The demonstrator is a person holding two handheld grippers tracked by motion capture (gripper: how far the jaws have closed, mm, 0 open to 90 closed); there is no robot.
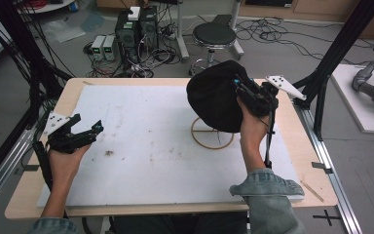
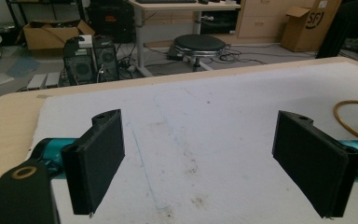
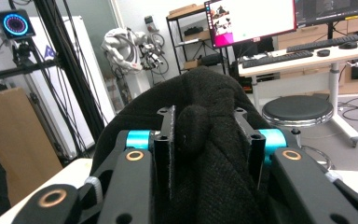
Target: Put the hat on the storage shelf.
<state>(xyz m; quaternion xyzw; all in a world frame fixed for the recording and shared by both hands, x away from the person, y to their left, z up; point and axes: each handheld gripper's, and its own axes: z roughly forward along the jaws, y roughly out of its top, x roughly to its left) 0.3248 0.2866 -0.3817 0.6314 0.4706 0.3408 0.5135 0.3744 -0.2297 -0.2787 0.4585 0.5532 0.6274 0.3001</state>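
Black knit hat (image 1: 214,95), upper right of centre in the high view.
It's bunched and domed, raised over a wooden ring stand (image 1: 213,138), folds pinched.

Hat (image 1: 214,95) on stand (image 1: 212,134) – right side of table (image 1: 141,141).

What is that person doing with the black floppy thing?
A person is holding a claw in each hand at a table. The right claw has a fold of a black knit hat pinched between its pads and holds it over a wooden ring stand on the white mat. The left claw is open, with nothing in it, off to the side.
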